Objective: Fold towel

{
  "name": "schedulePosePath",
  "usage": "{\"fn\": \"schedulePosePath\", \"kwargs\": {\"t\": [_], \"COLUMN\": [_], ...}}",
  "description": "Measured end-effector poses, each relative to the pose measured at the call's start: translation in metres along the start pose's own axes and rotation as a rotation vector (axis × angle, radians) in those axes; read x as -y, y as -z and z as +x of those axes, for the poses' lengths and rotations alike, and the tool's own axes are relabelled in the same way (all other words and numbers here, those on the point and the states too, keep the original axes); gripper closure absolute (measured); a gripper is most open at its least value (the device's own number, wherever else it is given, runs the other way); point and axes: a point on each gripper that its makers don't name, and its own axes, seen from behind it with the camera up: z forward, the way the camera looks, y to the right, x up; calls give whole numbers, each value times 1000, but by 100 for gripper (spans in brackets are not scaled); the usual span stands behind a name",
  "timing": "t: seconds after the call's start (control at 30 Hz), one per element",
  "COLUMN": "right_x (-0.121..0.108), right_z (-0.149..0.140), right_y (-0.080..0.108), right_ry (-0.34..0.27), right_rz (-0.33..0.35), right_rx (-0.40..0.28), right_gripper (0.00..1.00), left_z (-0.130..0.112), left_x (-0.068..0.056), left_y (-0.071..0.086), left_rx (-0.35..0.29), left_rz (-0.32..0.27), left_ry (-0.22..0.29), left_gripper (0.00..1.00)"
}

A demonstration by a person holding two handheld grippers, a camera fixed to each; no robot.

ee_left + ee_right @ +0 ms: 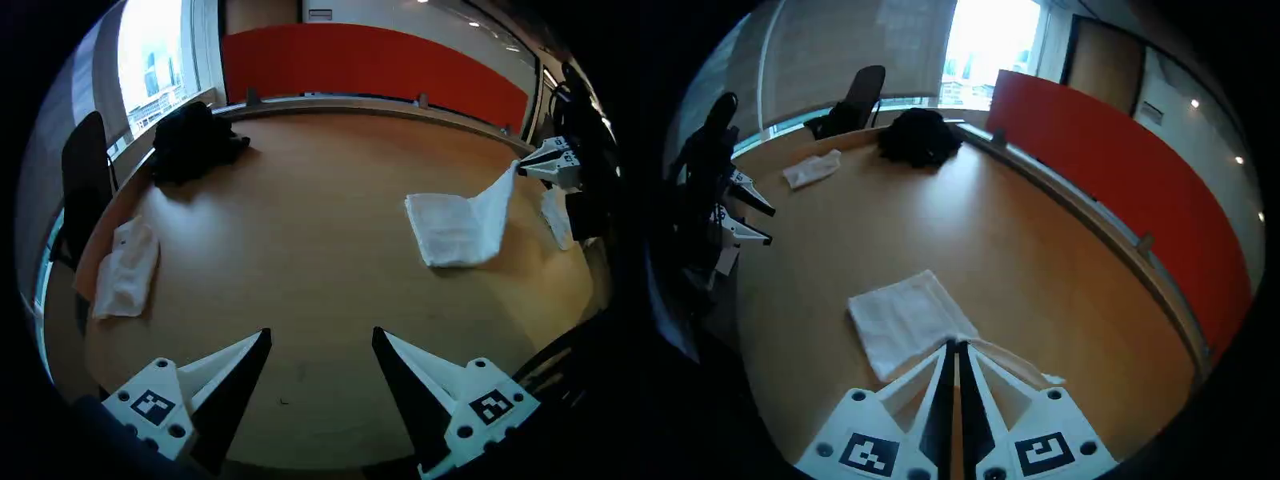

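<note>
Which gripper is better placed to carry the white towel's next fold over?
Right. The right gripper is shut on a lifted corner of the white towel, so it can carry that over; the left gripper is open above the wooden table, apart from it.

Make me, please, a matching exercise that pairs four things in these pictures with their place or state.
Things:
1. left gripper
2. right gripper
3. black bundle
4. second towel

Places or states:
A. shut on a corner of the partly lifted towel
B. white, lying loose near the edge of the table
C. open, above bare wood
D. a dark heap by the window

Pairs: 1-C, 2-A, 3-D, 4-B.
</note>
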Motion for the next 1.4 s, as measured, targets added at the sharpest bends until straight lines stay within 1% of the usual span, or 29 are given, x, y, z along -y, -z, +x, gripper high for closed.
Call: {"fn": "schedulePosePath", "kwargs": {"t": [0.17, 0.4, 0.67, 0.87, 1.1, 1.3, 1.4], "right_x": [15, 33, 56, 69, 74, 77, 81], "right_z": [16, 29, 39, 37, 28, 27, 26], "right_y": [-14, -30, -52, -66, -76, -78, -78], "right_ry": [30, 59, 88, 112, 113, 111, 114], "right_rz": [45, 99, 158, 190, 207, 217, 228], "right_rx": [-11, -14, -7, 15, 41, 47, 49], "right_gripper": [96, 96, 96, 96, 96, 96, 94], "left_z": [-5, -10, -17, -23, -29, -31, -30], "left_x": [3, 10, 23, 33, 39, 40, 40], "left_y": [5, 11, 20, 26, 29, 27, 26], "left_rx": [3, 5, 12, 14, 20, 24, 26], "left_rz": [9, 25, 50, 72, 85, 86, 86], "left_ry": [16, 27, 56, 76, 94, 99, 97], "left_gripper": [6, 6, 6, 6, 6, 6, 6]}}
